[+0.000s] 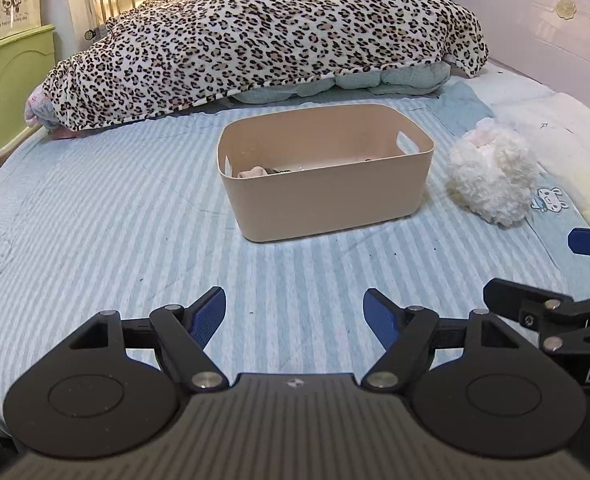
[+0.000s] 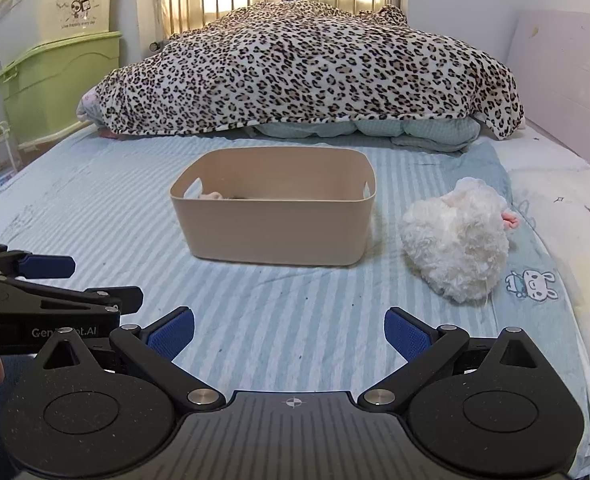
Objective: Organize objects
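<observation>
The left tongs are held spread and empty at the near edge of the bed. The bin sits centre, ahead. The right tongs, also spread and empty, are judged nearer the plush, lying far-right of them, just right of the bin.

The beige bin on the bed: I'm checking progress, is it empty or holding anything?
Not empty. The beige bin stands upright, and a pale item and something dark lie at its bottom; what they are, cannot tell.
</observation>
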